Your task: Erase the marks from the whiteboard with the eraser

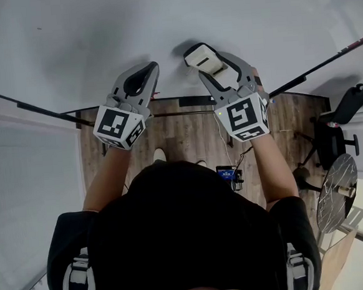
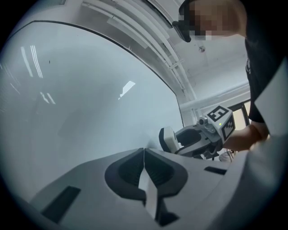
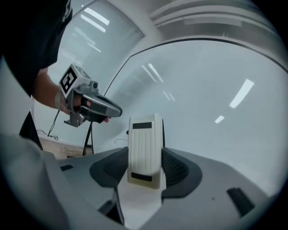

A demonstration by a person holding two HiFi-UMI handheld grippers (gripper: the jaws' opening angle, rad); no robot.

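The whiteboard [image 1: 159, 24] fills the top of the head view, and I see no dark marks on the part in front of me. My right gripper [image 1: 210, 67] is shut on a cream, ribbed eraser [image 3: 145, 150], whose far end [image 1: 201, 55] points at the board, close to its surface. Beside it on the left, my left gripper [image 1: 146, 80] is shut with nothing between its jaws. The left gripper view shows the eraser [image 2: 167, 139] from the side, near the whiteboard [image 2: 81, 99]. In the right gripper view the left gripper [image 3: 114, 111] hangs to the left.
A wooden floor [image 1: 181, 135] lies below the board. A black office chair [image 1: 339, 125] and a round metal table [image 1: 335, 191] stand at the right. Black board-stand bars [image 1: 35, 109] run diagonally at both sides. A cable and small device [image 1: 229, 174] lie on the floor.
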